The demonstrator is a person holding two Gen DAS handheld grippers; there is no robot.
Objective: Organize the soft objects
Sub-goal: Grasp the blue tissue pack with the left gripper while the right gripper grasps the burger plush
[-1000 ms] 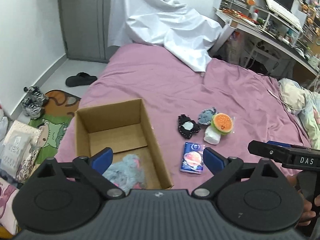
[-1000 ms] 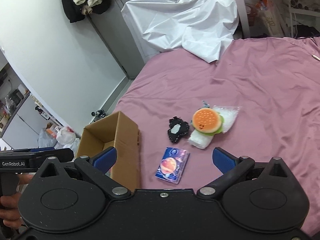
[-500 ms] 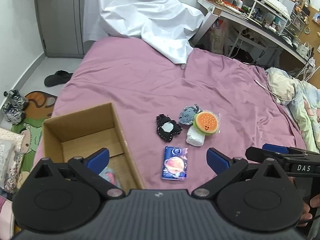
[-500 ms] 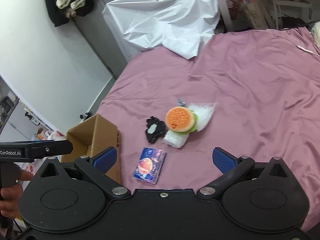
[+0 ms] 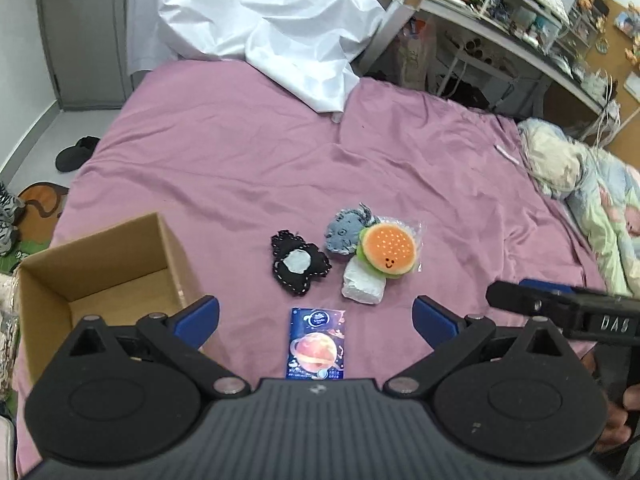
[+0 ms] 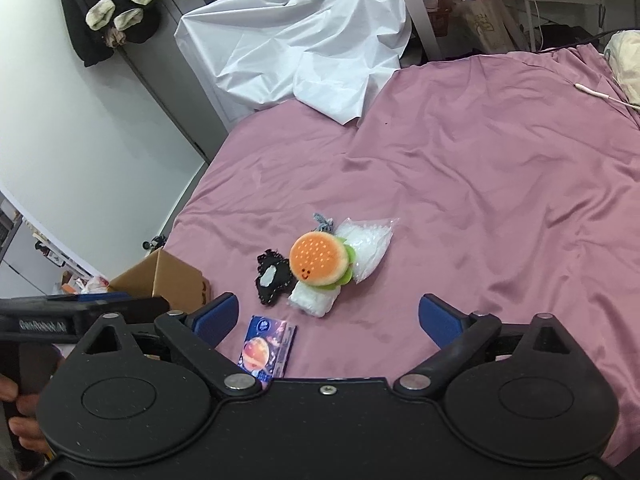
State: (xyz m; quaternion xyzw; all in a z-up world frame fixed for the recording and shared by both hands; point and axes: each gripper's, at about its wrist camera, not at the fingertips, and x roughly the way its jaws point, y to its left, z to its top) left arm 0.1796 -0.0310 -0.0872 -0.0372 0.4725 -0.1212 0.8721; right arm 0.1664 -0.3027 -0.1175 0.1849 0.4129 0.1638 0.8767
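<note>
On the purple bed lie a burger plush [image 5: 387,250] [image 6: 319,259], a grey plush [image 5: 345,230], a black-and-white plush [image 5: 298,266] [image 6: 272,276], a white soft packet [image 5: 364,285] [image 6: 313,299] and a blue tissue pack [image 5: 317,343] [image 6: 267,348]. An open cardboard box [image 5: 100,272] [image 6: 168,280] stands to their left. My left gripper [image 5: 316,318] is open and empty, just above the tissue pack. My right gripper [image 6: 328,314] is open and empty, near the white packet.
A white sheet [image 5: 260,28] is heaped at the bed's far end. A cluttered desk [image 5: 500,8] runs along the right. Bedding [image 5: 592,200] lies at the right edge. A slipper [image 5: 76,152] and a mat [image 5: 36,208] are on the floor at left.
Both grippers have swung right, from the box toward the pile of soft things. The box has slid to the left edge of both views. Both stay open.
</note>
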